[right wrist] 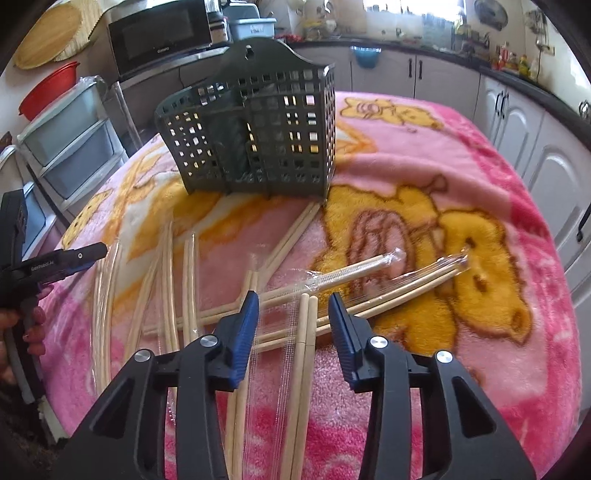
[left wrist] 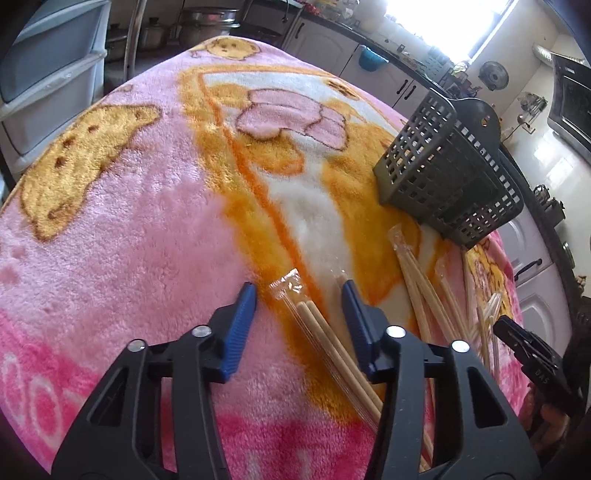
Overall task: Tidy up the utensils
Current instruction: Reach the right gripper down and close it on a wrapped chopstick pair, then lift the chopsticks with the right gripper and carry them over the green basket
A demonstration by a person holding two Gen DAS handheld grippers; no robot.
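Several pairs of wooden chopsticks in clear wrappers lie scattered on a pink blanket [right wrist: 424,173]. My left gripper [left wrist: 299,295] is open just above one wrapped pair [left wrist: 325,332], which lies between its blue fingers. My right gripper [right wrist: 293,306] is open over another wrapped pair [right wrist: 306,332] that runs between its fingers. A dark green slotted utensil basket [right wrist: 258,129] stands upright beyond the chopsticks; it also shows in the left wrist view [left wrist: 447,166] at the right. More wrapped pairs [right wrist: 391,280] lie crossed to the right.
The blanket [left wrist: 129,221] covers a table with a rounded edge. White kitchen cabinets [right wrist: 524,122], a counter, a microwave [right wrist: 162,33] and plastic drawers [right wrist: 70,144] surround it. The left gripper also shows at the left edge of the right wrist view [right wrist: 74,256].
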